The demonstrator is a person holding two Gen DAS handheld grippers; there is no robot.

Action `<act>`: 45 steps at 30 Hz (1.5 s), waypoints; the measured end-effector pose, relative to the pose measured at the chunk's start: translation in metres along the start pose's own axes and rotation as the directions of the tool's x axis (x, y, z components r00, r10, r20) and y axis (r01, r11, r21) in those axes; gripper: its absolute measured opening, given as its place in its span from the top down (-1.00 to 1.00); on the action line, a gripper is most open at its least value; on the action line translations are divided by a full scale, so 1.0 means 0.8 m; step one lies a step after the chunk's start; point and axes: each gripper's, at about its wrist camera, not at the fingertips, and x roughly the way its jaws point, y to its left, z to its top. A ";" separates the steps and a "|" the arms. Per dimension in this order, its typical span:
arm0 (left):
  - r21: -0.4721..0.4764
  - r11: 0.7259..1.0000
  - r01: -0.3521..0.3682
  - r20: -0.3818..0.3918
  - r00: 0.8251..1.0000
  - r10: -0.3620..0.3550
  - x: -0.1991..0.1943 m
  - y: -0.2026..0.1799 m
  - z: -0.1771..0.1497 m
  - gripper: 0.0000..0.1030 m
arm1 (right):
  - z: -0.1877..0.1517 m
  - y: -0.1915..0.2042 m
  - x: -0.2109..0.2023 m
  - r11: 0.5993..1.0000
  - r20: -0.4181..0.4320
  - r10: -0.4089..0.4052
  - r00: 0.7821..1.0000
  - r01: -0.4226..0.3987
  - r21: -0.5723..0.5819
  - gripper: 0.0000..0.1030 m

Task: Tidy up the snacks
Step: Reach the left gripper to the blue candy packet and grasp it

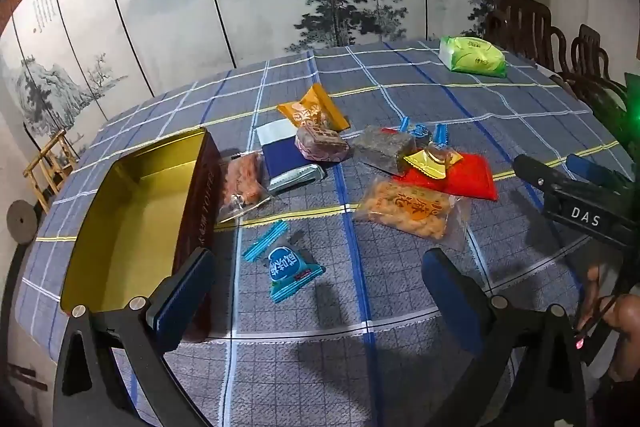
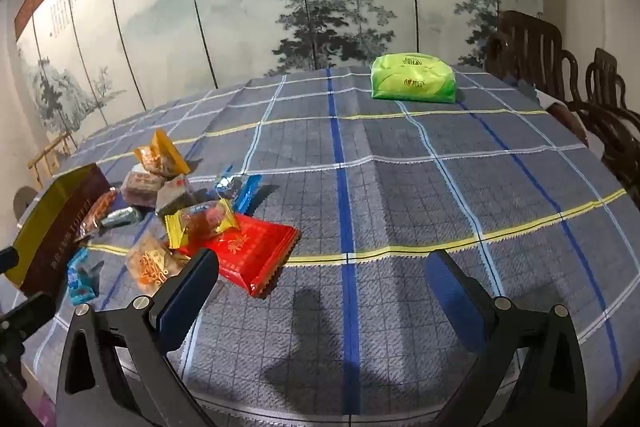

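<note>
An open brown tin point(image 1: 132, 211) with a gold inside stands empty at the left; it also shows in the right wrist view point(image 2: 52, 223). Several wrapped snacks lie to its right: a small blue packet point(image 1: 286, 269), an orange packet point(image 1: 313, 111), a blue-and-white bar point(image 1: 286, 155), a clear bag of orange crisps point(image 1: 408, 207) and a red packet point(image 1: 460, 175) point(image 2: 248, 251). My left gripper point(image 1: 316, 303) is open and empty, just above the blue packet's near side. My right gripper point(image 2: 320, 303) is open and empty over bare cloth, right of the red packet.
The table wears a blue-grey checked cloth point(image 2: 400, 187). A green tissue pack point(image 2: 414, 79) lies at the far side. Dark wooden chairs point(image 2: 560, 75) stand at the right edge. A painted folding screen point(image 2: 280, 7) stands behind the table.
</note>
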 end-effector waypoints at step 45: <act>-0.289 0.953 0.088 -0.249 0.955 -0.164 0.106 0.041 0.021 0.11 | 0.000 -0.025 -0.005 0.985 0.038 0.157 0.987 -0.159 0.072 -0.99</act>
